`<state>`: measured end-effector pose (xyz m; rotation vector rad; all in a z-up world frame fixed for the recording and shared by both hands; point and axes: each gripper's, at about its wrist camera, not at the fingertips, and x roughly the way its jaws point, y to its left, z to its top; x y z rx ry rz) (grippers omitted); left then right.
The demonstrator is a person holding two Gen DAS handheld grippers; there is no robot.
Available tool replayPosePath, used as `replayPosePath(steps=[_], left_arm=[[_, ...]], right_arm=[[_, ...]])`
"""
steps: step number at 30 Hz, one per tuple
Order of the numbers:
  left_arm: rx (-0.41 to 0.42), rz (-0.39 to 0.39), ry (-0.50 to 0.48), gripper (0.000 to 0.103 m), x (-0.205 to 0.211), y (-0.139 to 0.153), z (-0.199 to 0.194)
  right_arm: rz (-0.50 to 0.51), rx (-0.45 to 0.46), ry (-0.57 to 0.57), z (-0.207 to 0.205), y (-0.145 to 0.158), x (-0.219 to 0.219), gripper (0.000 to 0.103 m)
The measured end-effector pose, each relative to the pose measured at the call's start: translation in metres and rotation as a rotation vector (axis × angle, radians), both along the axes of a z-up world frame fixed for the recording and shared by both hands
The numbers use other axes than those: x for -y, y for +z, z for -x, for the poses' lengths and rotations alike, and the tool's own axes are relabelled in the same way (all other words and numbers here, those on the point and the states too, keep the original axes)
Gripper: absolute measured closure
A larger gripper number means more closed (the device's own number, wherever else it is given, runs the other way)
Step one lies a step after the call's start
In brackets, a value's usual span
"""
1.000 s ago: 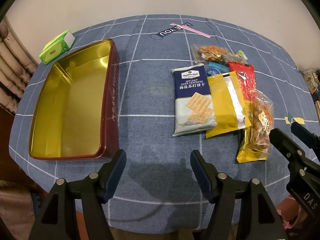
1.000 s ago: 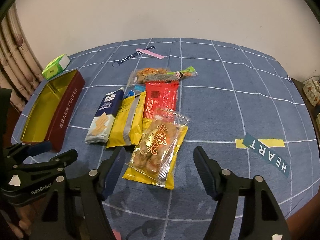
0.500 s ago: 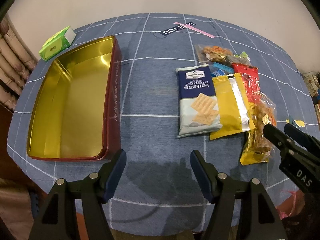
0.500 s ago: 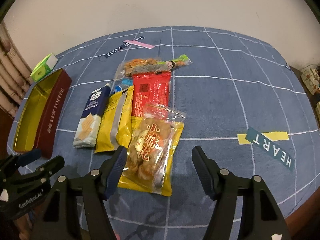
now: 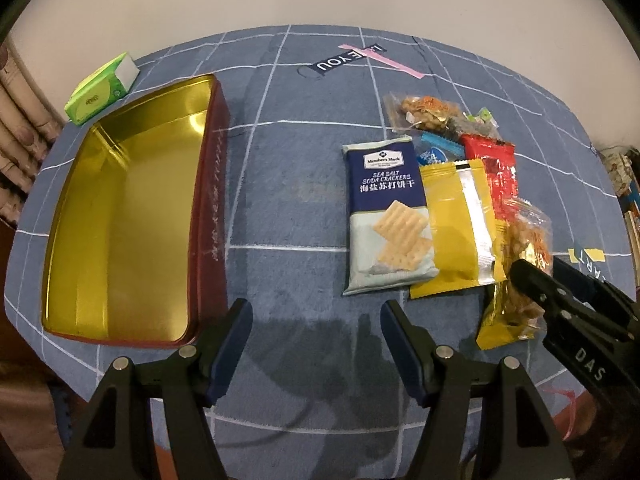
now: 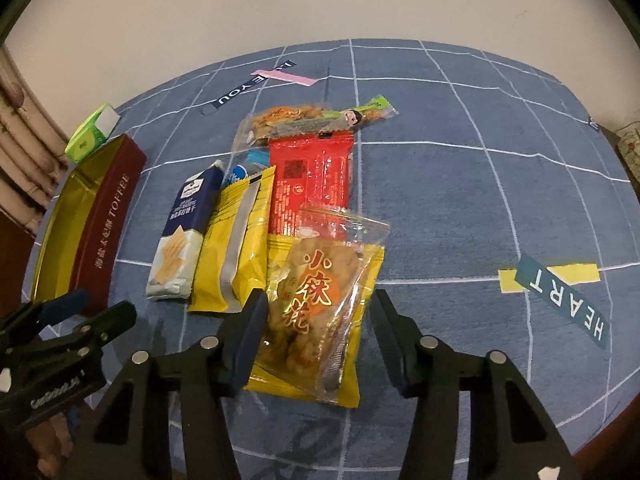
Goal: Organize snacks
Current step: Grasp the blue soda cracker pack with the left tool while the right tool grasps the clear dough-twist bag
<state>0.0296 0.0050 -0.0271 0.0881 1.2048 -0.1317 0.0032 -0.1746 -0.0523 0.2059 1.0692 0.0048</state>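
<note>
A clear-and-yellow bag of fried twists (image 6: 316, 280) lies at the near end of a snack pile. My right gripper (image 6: 320, 300) straddles the bag's lower half. Its jaws are closing, the left finger (image 6: 250, 320) at the bag's edge, the right just beside it. The left wrist view shows that gripper (image 5: 540, 270) over the same bag (image 5: 524, 240). A blue cracker pack (image 5: 386, 208), a yellow pouch (image 5: 456, 220) and a red pack (image 5: 500, 172) lie alongside. The open gold-lined red tin (image 5: 208, 200) sits at the left. My left gripper (image 5: 316, 308) hovers open over bare cloth.
A clear bag of mixed snacks (image 6: 280, 116) and a small blue packet (image 6: 244, 164) lie at the far end of the pile. A green tissue pack (image 5: 100, 88) sits behind the tin. The blue checked cloth covers the table; its edge is near on the right.
My right gripper has come down and forward over the twists bag, and its jaws have narrowed around it. The left gripper has stayed put and open.
</note>
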Motion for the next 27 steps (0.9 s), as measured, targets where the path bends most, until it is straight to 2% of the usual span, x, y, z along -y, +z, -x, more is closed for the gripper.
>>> replayPosePath(steps=[3,6,16,23,27], left_arm=[[-0.004,-0.001,-0.005,0.035,0.000,-0.001,-0.003],[-0.001,-0.007,-0.008,0.035,0.001,-0.001,-0.006],[-0.017,0.017,-0.024,0.035,0.008,0.000,-0.022],[-0.031,0.053,-0.049,0.035,0.016,0.003,-0.037],[-0.070,0.096,-0.044,0.035,0.022,-0.001,-0.046]], right_arm=[[0.011,-0.001,0.013,0.001,0.000,0.001,0.054],[0.002,0.001,0.046,0.001,0.002,0.001,0.065],[0.023,0.017,0.093,0.004,0.004,0.001,0.068],[0.041,0.031,0.090,0.004,0.009,0.007,0.068],[0.045,0.039,0.073,0.003,0.013,0.018,0.068]])
